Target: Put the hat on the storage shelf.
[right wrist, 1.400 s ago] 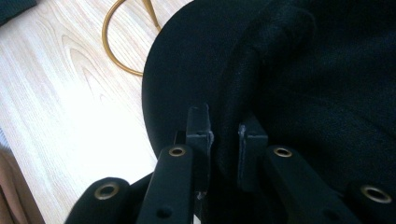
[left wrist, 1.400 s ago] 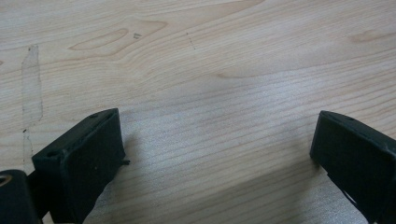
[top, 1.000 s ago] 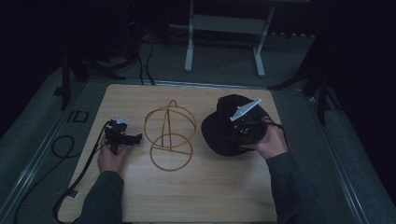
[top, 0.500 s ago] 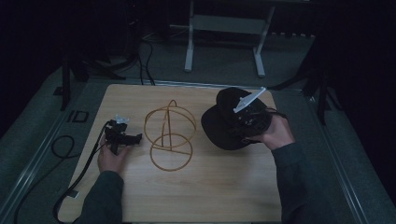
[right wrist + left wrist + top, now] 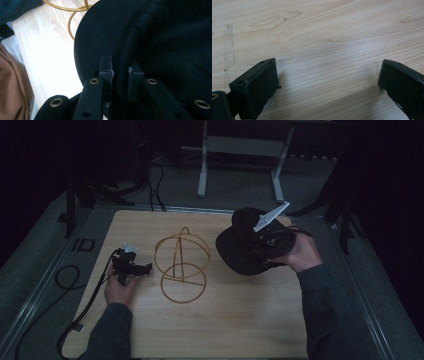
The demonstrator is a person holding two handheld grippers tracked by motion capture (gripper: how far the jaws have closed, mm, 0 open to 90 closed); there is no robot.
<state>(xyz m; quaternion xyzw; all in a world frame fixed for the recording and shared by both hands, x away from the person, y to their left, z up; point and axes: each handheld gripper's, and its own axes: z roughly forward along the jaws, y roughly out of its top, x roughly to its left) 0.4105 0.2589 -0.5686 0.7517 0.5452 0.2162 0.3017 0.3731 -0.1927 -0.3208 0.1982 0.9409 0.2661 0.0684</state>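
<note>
We are pinching the black cap (image 5: 240, 251) in our right gripper (image 5: 119, 72), jaws clamped on its soft, floppy fabric near the brim. Our left gripper (image 5: 327, 82) is resting with jaws apart on the wooden table (image 5: 240, 320), beside the gold wire stand (image 5: 181, 265).

Table: I see a pale wooden table (image 5: 210, 320) with clear grain; in the left gripper view its bare boards run between and beyond the jaws.
Floor: grey floor (image 5: 30, 255) surrounds the table, with a dark cable (image 5: 62, 280) looping on it.
Furniture: a light metal frame stand (image 5: 240, 150) sits beyond the table's far edge.
Light: I find the room dim, its far reaches black.
</note>
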